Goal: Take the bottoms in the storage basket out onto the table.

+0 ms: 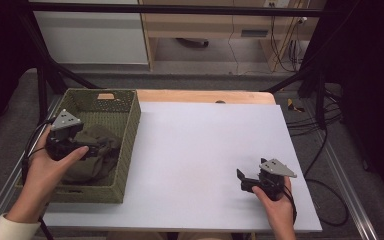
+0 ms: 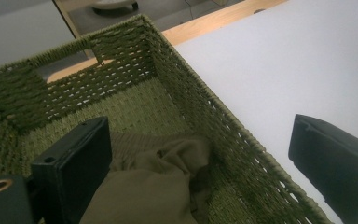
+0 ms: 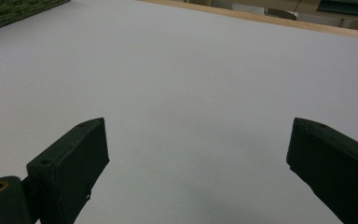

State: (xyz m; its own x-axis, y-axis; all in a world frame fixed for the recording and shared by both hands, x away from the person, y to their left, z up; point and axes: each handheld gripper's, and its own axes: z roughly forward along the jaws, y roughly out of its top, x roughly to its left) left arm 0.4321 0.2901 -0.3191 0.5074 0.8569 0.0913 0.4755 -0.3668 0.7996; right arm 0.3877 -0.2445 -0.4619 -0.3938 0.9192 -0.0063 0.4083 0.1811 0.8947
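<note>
A green woven basket (image 1: 130, 125) stands at the left of the table with a crumpled olive cloth (image 1: 92, 165) in it. My left gripper (image 1: 96, 150) hovers open over the basket. In the left gripper view its jaws stand wide apart above the cloth (image 2: 154, 186), one jaw over the basket's inside and the other out past its right wall (image 2: 205, 107); the left gripper (image 2: 200, 158) holds nothing. My right gripper (image 1: 242, 181) rests low over the white sheet at the front right, open and empty, as the right gripper (image 3: 198, 163) view also shows.
A white sheet (image 1: 205, 150) covers most of the wooden table (image 1: 205, 96). Black frame bars and cables (image 1: 325, 115) run beside the right edge. The basket's corner (image 3: 14, 11) lies far off from the right gripper.
</note>
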